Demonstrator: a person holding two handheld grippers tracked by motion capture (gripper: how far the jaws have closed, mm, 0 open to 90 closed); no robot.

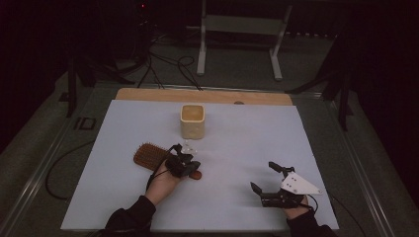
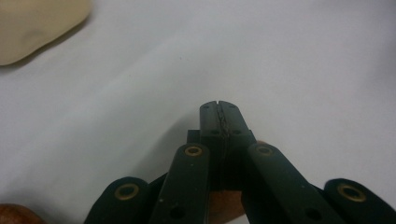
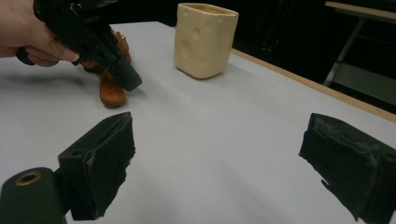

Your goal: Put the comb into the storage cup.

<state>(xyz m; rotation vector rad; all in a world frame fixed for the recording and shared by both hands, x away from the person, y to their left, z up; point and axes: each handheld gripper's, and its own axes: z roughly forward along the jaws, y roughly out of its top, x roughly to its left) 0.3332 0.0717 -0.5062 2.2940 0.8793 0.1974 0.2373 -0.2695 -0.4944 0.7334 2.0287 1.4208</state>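
The left gripper (image 1: 190, 167) has its jaws closed, tips over the handle of the one wooden hairbrush (image 1: 150, 155) mid-table (image 1: 296, 148); whether they pinch it is unclear. The right gripper (image 1: 267, 177) gapes empty near the front right corner. One cream cup (image 1: 192, 121) stands toward the far edge.

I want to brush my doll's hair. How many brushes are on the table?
1: a wooden hairbrush lying left of centre, its handle under the left gripper, in front of the cream cup.
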